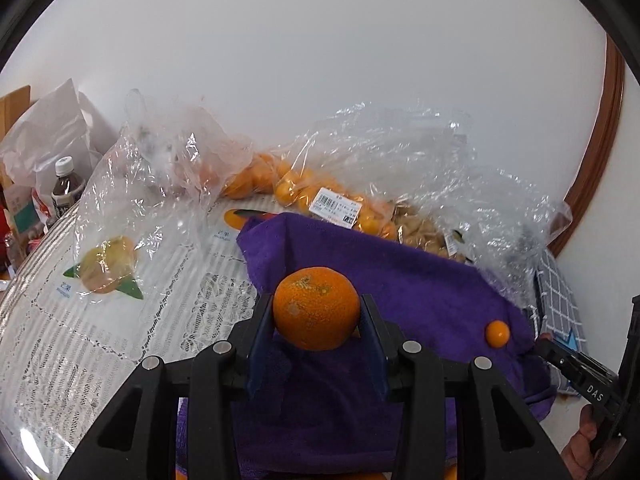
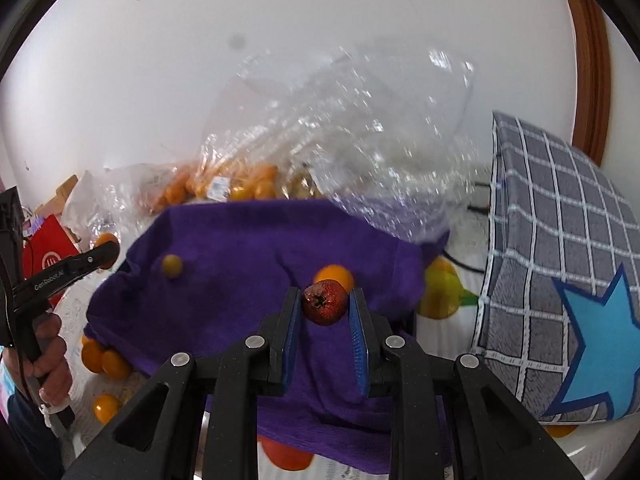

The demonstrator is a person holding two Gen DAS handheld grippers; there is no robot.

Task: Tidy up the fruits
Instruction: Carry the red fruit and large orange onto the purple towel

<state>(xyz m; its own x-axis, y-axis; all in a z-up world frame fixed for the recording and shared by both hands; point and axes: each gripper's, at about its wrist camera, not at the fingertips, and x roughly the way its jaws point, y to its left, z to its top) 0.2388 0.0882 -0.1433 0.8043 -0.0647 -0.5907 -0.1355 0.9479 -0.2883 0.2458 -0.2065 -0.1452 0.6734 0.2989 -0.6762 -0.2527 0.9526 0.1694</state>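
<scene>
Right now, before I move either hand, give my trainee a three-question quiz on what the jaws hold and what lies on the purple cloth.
1. True or false: the left gripper holds an orange.
2. What does the right gripper hold? A) a small red fruit B) a bottle C) nothing
3. Fill in: the small yellow-orange fruit lying loose rests on the ____ cloth.

Key: 1 true; 2 A, the small red fruit; 3 purple.
</scene>
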